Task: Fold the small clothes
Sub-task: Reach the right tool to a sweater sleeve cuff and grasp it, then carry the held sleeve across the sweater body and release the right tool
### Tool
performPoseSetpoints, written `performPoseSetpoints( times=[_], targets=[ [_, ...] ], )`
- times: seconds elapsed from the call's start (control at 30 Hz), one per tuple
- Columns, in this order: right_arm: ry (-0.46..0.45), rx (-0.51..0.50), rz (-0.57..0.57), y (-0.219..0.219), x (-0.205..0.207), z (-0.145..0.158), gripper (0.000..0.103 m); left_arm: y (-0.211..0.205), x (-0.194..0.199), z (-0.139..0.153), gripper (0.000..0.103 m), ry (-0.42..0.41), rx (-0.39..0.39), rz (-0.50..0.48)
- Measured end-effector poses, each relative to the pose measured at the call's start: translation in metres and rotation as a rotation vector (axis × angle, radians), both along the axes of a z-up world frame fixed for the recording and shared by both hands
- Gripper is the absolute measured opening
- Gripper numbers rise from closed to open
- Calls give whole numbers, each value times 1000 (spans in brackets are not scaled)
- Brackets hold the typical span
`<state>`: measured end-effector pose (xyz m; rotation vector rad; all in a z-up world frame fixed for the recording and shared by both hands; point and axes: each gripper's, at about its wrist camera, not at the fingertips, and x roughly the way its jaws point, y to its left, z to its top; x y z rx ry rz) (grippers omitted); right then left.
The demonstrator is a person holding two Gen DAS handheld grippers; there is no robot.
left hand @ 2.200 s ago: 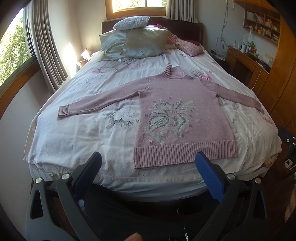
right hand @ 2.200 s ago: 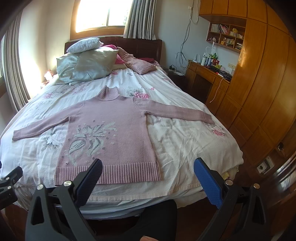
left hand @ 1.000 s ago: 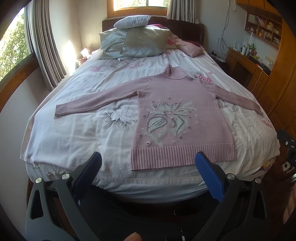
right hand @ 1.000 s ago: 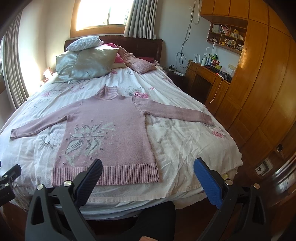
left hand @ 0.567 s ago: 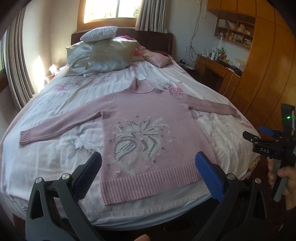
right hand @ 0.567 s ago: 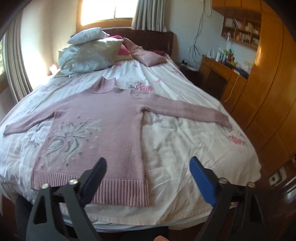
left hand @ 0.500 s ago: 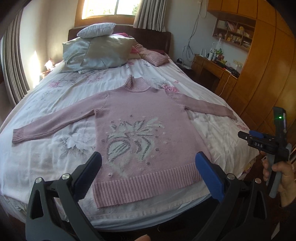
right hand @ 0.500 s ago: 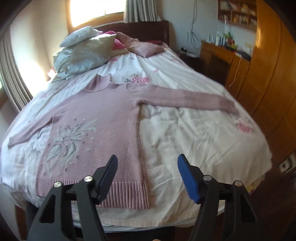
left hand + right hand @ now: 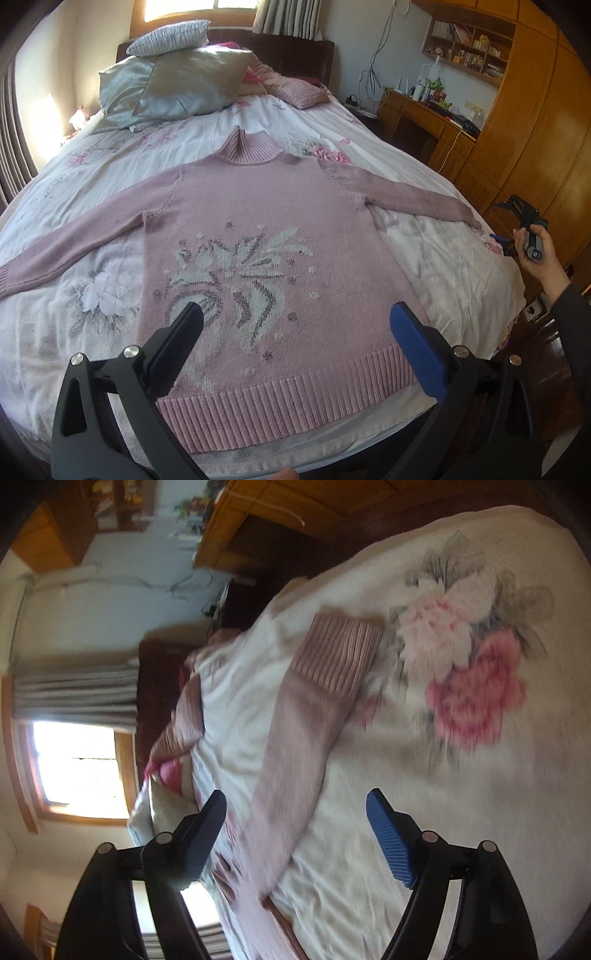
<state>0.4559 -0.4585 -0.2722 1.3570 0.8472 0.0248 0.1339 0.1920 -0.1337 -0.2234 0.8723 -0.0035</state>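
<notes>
**Right sleeve cuff approached**

Bedroom light from the window fell on a white floral bedspread (image 9: pixel 436 258), where a pink sweater (image 9: pixel 258 236) was laid flat, front up, hem at the foot edge and collar toward the pillows (image 9: pixel 173 81). Within the last half second the right gripper (image 9: pixel 295 812) had been swung out and rolled sideways toward the bed's right edge, its jaws spread and empty, the right sleeve cuff (image 9: pixel 336 650) lying just ahead of them. The left gripper (image 9: pixel 295 325) was held above the hem, jaws released. A sleeve fold was judged imminent; nothing had been folded yet. Wooden cabinets (image 9: pixel 535 122) lined the right wall.
</notes>
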Motion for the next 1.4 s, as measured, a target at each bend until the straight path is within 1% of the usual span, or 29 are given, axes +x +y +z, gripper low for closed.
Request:
performPoseSetpoints(
  times=[0.07,0.1,0.17,0.23,0.27,0.4,0.57,0.6,0.63,0.67,0.73,0.8,0.9,1.0,1.2,1.3,1.4],
  targets=[
    [-12,44,-66,-22,18,-17,77,-2,10,-10,100,27,-13,3],
    [-5,41,-88,-29,26,-23,77,-2,14,-14,100,32,-15,6],
    [12,13,-106,-40,41,-35,75,-3,21,-18,100,30,-15,18],
    [16,-19,-111,-46,54,-44,66,-1,26,-21,100,23,-19,34],
    [21,-39,-109,-48,59,-48,65,-1,29,-24,100,20,-18,41],
    [51,-87,-106,-49,79,-56,63,1,38,-28,100,23,-11,61],
    [60,-154,-91,-46,97,-55,62,7,42,-36,100,42,-15,78],
    [60,-165,-86,-45,101,-54,58,9,42,-37,100,49,-22,84],
    [62,-177,-80,-45,103,-53,48,12,41,-39,100,56,-28,90],
    [66,-189,-74,-44,107,-53,43,14,40,-40,100,62,-34,97],
    [66,-223,-70,-40,108,-47,19,22,39,-43,100,83,-48,116],
    [41,-260,-70,-35,107,-34,10,33,37,-45,100,103,-85,145],
    [-10,-325,-42,-20,108,-3,8,54,32,-53,100,138,-178,190],
    [-77,-389,9,1,106,40,8,71,25,-58,100,154,-259,216],
    [-212,-502,128,65,99,126,8,89,10,-49,100,122,-312,210],
    [-271,-547,194,106,97,162,8,101,3,-44,100,104,-354,226],
    [-326,-581,252,150,93,191,8,112,0,-39,100,86,-396,238]
  ],
)
